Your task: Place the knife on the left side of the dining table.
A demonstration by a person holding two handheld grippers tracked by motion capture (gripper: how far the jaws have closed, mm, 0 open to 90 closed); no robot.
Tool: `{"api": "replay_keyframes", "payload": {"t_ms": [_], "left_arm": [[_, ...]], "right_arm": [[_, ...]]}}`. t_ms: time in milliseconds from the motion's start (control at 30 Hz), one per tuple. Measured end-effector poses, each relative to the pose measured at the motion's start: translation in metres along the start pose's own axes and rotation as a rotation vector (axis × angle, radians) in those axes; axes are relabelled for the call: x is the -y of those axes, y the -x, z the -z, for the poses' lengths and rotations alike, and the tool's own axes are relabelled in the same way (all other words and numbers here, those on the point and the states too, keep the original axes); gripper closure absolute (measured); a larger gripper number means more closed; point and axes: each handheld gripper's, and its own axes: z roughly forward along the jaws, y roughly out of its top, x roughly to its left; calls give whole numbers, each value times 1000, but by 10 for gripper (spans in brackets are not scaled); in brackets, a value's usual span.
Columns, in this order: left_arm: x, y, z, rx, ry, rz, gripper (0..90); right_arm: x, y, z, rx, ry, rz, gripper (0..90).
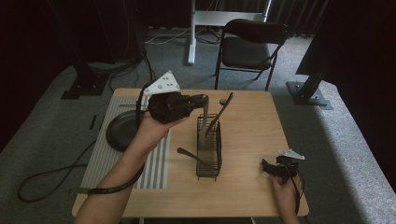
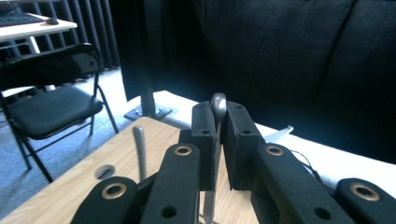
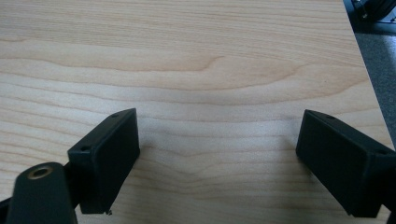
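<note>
My left gripper (image 1: 203, 100) hangs above the far end of a black wire cutlery rack (image 1: 208, 161) in the middle of the wooden table (image 1: 247, 135). Its jaws are shut on the handle of a silver utensil (image 2: 218, 105), which hangs down from the pads into the rack (image 1: 205, 123). In the left gripper view (image 2: 219, 119) the handle tip sticks up between the two pads. A second utensil (image 1: 222, 110) leans out of the rack's far end, and a third (image 1: 187, 154) juts out to its left. My right gripper (image 1: 268, 167) rests at the table's front right, open over bare wood (image 3: 219, 158).
A dark round dish (image 1: 122, 131) sits on a striped grey mat (image 1: 156, 163) at the table's left. A small round disc (image 1: 223, 101) lies near the far edge. A black folding chair (image 1: 250, 44) stands behind the table, with cables on the floor.
</note>
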Motion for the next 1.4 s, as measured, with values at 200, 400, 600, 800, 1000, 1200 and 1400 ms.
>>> {"api": "replay_keyframes", "payload": {"t_ms": [200,400,600,800,1000,1200,1400], "left_arm": [[2,-9,22,-48,9,9,840],[15,-21,41,-114,-1,34,840],[36,-36,54,-156,-12,85,840],[60,-47,60,-191,-39,124,840],[86,-56,59,-217,-70,156,839],[116,-67,50,-236,-116,193,839],[140,-76,46,-267,-137,225,839]], "right_arm": [[0,0,0,1,1,1,125],[0,0,0,1,1,1,125],[0,0,0,0,-1,1,125],[0,0,0,0,-1,0,125],[0,0,0,0,0,0,125],[0,0,0,0,0,0,125],[0,0,0,1,1,0,125]]}}
